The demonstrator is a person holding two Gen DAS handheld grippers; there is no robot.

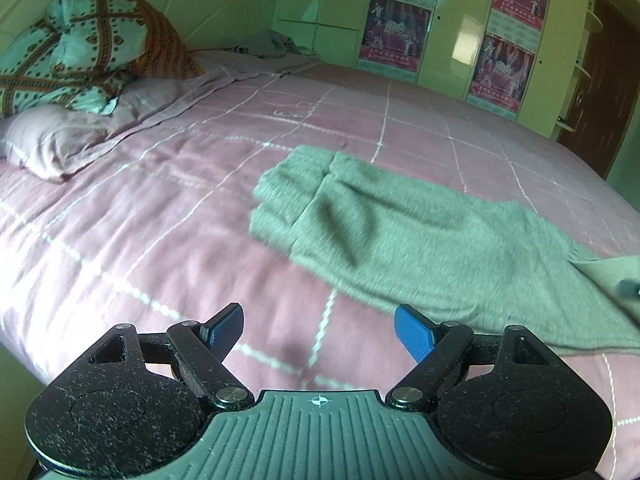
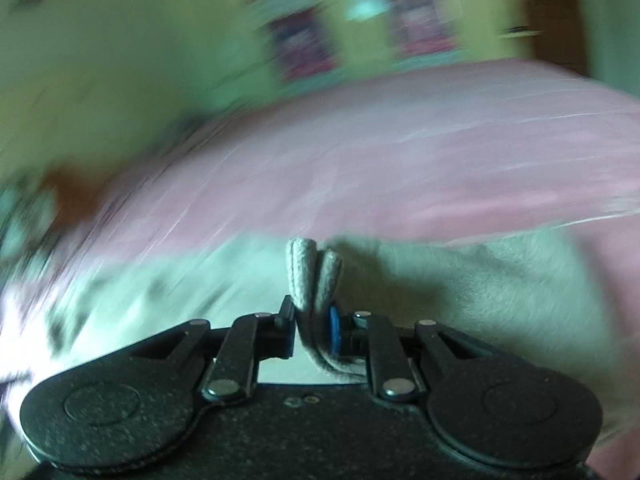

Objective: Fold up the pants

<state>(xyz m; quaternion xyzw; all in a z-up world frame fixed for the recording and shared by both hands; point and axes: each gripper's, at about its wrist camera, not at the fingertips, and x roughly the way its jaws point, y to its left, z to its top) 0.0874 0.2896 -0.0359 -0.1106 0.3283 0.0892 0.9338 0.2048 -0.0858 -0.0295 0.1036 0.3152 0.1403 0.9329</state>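
**Right gripper pinches the pants; left one is spread wide**

The left gripper (image 1: 319, 330) hovers over the pink checked bedspread (image 1: 160, 208), blue pads far apart, gripping nothing. Just ahead and to its right, the grey-green pants (image 1: 400, 236) lie spread on the bed. The right gripper (image 2: 313, 328) is clamped on a bunched fold of the pants (image 2: 316, 276); its view is badly blurred.

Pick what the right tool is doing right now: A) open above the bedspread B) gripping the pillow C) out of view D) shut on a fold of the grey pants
D: in the right wrist view the right tool is pinched shut on a bunched fold of the grey pants, while the left tool hangs open over the pink bedspread.
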